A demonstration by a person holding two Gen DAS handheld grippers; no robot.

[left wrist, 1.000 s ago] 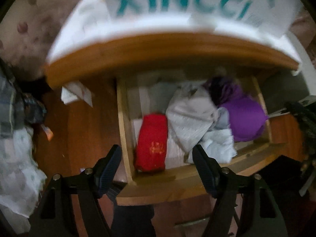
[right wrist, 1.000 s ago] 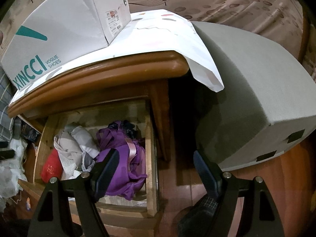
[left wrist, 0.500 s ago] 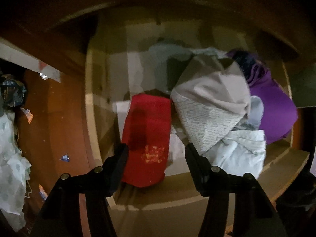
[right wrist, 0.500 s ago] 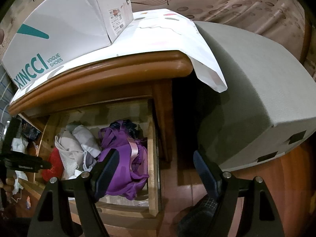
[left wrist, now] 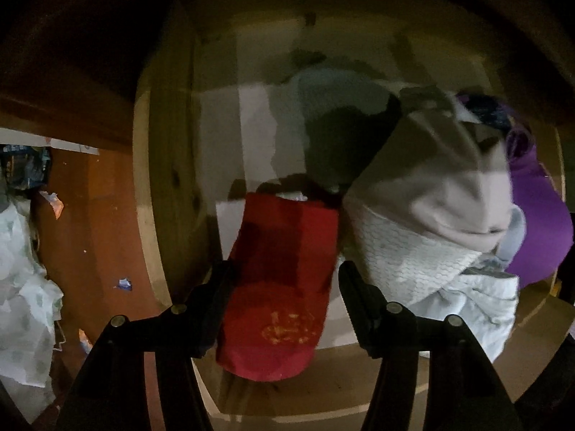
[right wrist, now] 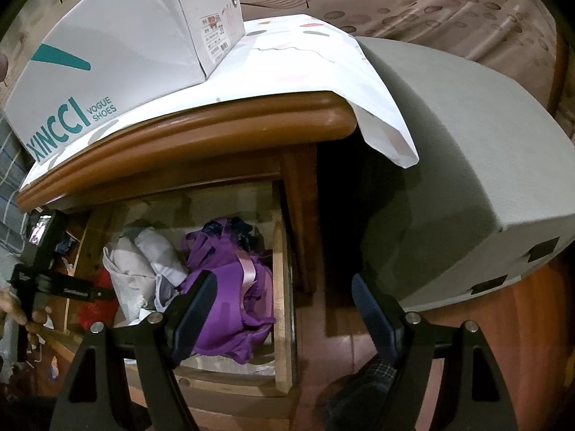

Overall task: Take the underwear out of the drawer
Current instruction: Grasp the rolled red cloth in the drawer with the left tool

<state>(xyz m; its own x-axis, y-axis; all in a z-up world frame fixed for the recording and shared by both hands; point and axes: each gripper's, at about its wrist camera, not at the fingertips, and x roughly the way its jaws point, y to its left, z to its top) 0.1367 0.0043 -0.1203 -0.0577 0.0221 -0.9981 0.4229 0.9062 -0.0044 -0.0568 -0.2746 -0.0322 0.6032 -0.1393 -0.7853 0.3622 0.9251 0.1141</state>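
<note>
The left gripper [left wrist: 284, 287] has dropped from above the cabinet into the open drawer [left wrist: 169, 215] over the past second, its view going from the shoe box and cabinet top to the dim drawer interior alone. Its jaws stand open and now straddle the folded red underwear [left wrist: 278, 287], one finger on each side of the fabric's near half; whether the pads touch the cloth cannot be told. That puts the grasp close: closing looks like the next step, then lifting out. The red piece lies at the drawer's left side, near the front wall, just beside a grey-white bundle [left wrist: 427, 215] to its right, with purple lingerie [left wrist: 539, 226] farther right. The right gripper [right wrist: 280, 305] hangs open, holding nothing, over the drawer's right front corner and the floor.
</note>
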